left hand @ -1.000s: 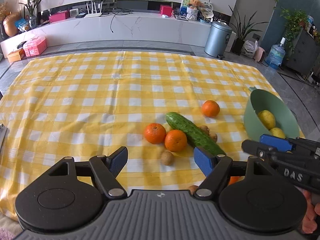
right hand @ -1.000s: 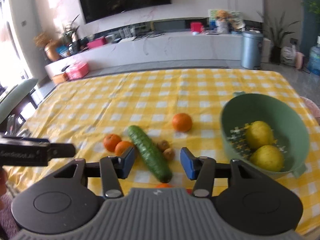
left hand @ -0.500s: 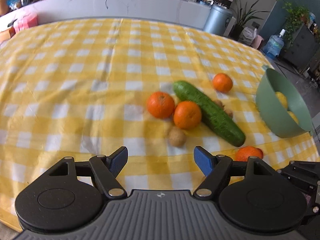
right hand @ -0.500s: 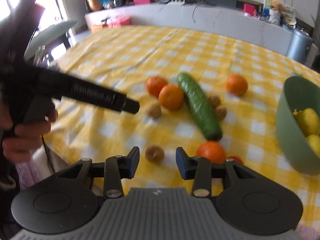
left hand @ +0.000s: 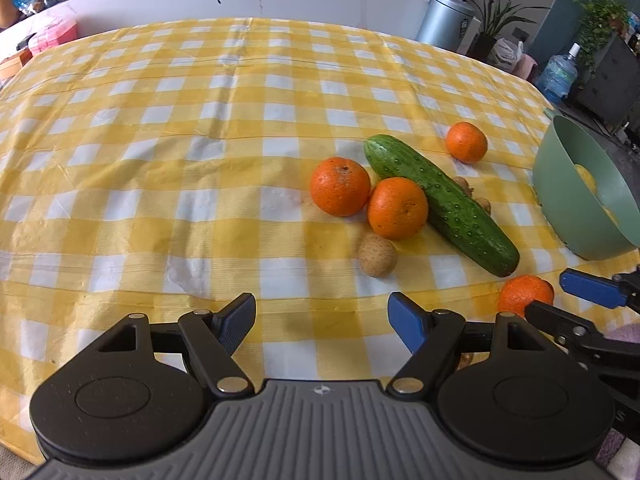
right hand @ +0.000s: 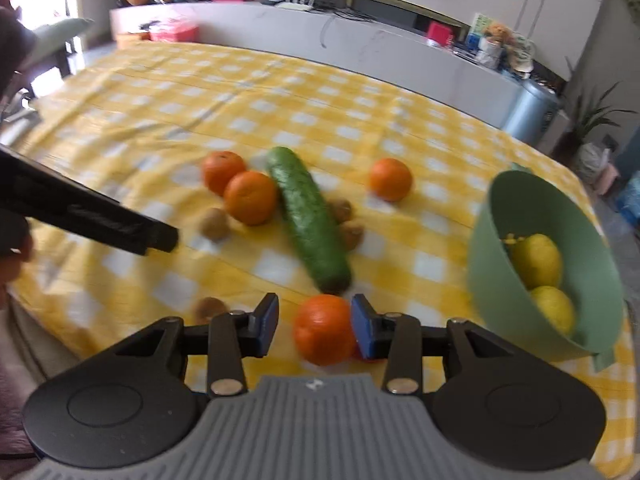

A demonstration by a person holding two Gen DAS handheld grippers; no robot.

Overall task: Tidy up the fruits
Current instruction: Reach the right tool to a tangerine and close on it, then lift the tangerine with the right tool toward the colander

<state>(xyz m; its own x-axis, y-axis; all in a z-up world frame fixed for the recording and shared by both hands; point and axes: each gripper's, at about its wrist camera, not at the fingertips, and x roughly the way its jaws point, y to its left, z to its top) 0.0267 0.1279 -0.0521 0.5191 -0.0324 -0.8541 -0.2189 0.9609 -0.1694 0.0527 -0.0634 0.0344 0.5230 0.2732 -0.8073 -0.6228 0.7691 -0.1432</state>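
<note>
Right claw (right hand: 314, 322) jaws just narrowed, not yet pinching; near orange (right hand: 324, 328) between them, touching right pad, gap at left. Left claw (left hand: 322, 320) spread, empty, over bare cloth near-left of potato (left hand: 377, 255). Green bowl (right hand: 492, 248) far right on counter.

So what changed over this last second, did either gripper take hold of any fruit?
Both grippers came down toward the near table edge. The right gripper has been closing its jaws and now brackets the nearest orange; a gap still shows on the left-hand side, so no grip yet. The left gripper is open and empty. The cucumber, the other oranges and the green bowl with its yellow fruit stayed put.
</note>
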